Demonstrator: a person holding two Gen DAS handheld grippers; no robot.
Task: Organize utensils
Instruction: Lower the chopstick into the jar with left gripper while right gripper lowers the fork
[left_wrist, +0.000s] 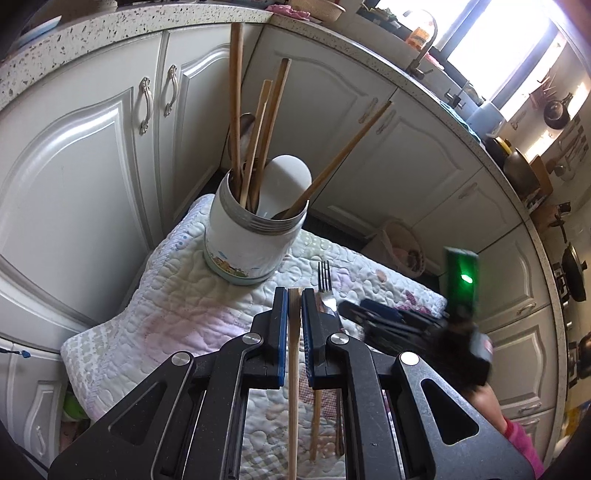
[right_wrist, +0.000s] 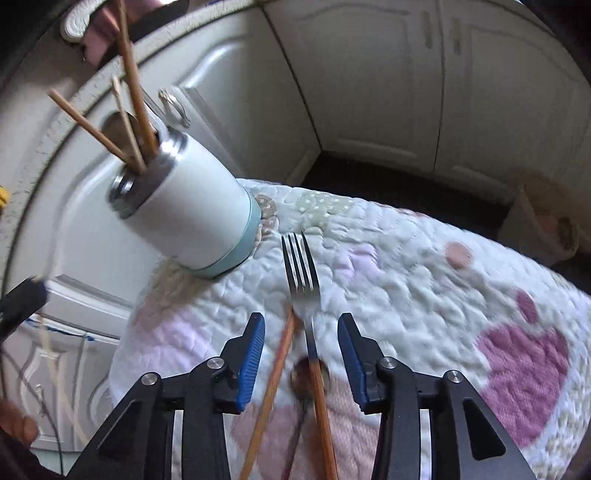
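Note:
A white utensil jar (left_wrist: 251, 236) stands on the quilted cloth (left_wrist: 177, 306), holding several wooden chopsticks (left_wrist: 258, 147) and a white spoon (left_wrist: 284, 177). My left gripper (left_wrist: 294, 295) is shut on a wooden chopstick (left_wrist: 293, 369), just in front of the jar. A metal fork (left_wrist: 325, 277) lies to its right. In the right wrist view my right gripper (right_wrist: 301, 321) is open above the fork (right_wrist: 301, 266), with two loose chopsticks (right_wrist: 273, 380) and a dark spoon (right_wrist: 306, 373) lying between its fingers. The jar (right_wrist: 192, 218) is up left.
White cabinet doors (left_wrist: 92, 155) wrap the corner behind the cloth. A speckled countertop (left_wrist: 110, 33) runs above them. A basket (left_wrist: 402, 251) sits on the dark floor beyond the cloth's far edge. The right gripper's body (left_wrist: 461, 295) shows at the right.

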